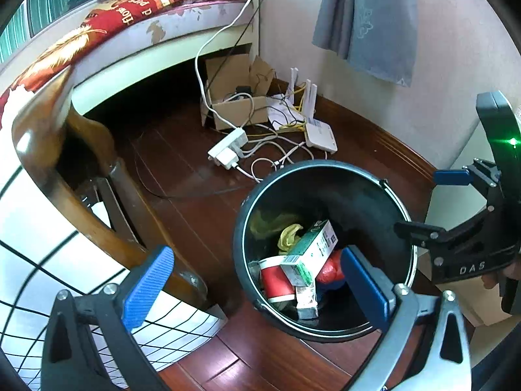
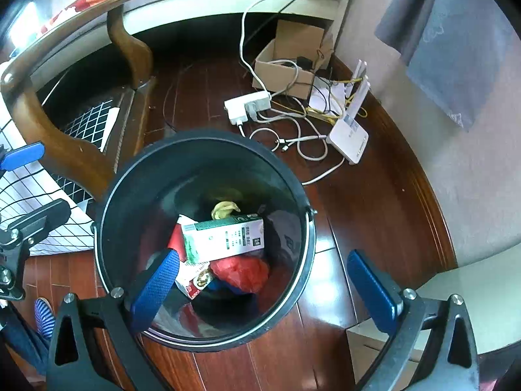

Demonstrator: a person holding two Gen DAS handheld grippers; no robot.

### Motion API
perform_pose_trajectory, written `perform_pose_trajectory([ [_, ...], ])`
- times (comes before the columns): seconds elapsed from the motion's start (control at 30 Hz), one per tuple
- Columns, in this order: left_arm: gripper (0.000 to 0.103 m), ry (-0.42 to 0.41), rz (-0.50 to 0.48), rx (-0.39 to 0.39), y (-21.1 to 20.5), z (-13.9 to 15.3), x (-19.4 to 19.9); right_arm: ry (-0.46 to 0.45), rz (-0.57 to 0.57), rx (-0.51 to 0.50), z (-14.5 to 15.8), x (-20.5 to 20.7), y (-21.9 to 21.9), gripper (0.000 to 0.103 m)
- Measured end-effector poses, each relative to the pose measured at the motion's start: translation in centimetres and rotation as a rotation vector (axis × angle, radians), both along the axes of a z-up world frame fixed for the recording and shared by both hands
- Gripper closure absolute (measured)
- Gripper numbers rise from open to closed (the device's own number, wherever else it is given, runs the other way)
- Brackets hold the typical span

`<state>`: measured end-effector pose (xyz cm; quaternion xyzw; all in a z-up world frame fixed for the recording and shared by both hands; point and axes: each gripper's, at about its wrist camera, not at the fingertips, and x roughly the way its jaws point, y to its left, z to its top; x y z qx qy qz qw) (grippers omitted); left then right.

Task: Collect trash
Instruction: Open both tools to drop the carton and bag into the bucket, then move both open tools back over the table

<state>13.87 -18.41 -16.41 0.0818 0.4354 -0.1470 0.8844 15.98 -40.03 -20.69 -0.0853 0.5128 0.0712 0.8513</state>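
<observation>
Wooden floor (image 2: pixel 364 215) fills both views, bed (image 1: pixel 182 29) along the far wall, dark wooden chair (image 1: pixel 65 169) beside the bin with a grid-patterned sheet (image 1: pixel 39 280) under and around its legs. Black trash bin (image 2: pixel 205 163) stands upright on the floor next to the chair leg, mouth open to both cameras, so both tools are evidently positioned above it for dropping. Trash is inside: a green-and-white carton (image 2: pixel 224 238) lies tilted on top of the pile, resting on a red plastic bag (image 2: pixel 242 272) and a red-and-white paper cup (image 1: pixel 276 280), with a yellowish crumpled piece (image 2: pixel 224 210) further back; the carton sits highest, so my read is it went in last. Behind the bin, well apart from it: a cardboard box (image 1: pixel 237 110), white power strip (image 2: pixel 249 106), white router (image 2: pixel 348 140) and tangled cables, which look like live kit, not trash. Right gripper (image 2: pixel 263 290) hovers over the bin's near rim, fingers spread wide, holding nothing. Left gripper (image 1: pixel 257 290) is just beside the bin on the chair side, one pad over the bin opening, likewise released and empty. Judgement: a drop looks done, and both tools are free for the next piece. No loose trash shows on the visible floor, so the next item has to be found out of frame.
</observation>
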Motion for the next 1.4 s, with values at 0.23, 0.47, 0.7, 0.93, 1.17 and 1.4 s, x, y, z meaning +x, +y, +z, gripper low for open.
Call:
perform_pose_trajectory([
  [0.23,0.000,-0.044,0.006,-0.004,0.2,1.5,0.0,-0.047,0.014,0.012,1.9,-0.2,0.9,0.000],
  [0.47,0.000,-0.137,0.035,-0.028,1.5,5.8,-0.6,-0.157,0.023,0.011,6.3,-0.7,2.3,0.000],
  [0.7,0.000,-0.202,0.072,-0.033,3.8,8.9,-1.2,-0.258,0.047,0.039,9.9,-1.3,4.3,0.000],
  [0.93,0.000,-0.279,0.173,-0.010,9.4,12.0,-1.6,-0.325,0.101,0.085,11.8,-0.8,7.7,0.000],
  [1.17,0.001,-0.323,0.315,-0.012,17.0,13.3,-2.6,-0.410,0.148,0.165,14.5,0.3,12.0,0.000],
  [1.4,0.019,-0.299,0.456,-0.040,25.1,12.8,-2.7,-0.377,0.216,0.212,16.1,1.7,18.6,0.000],
])
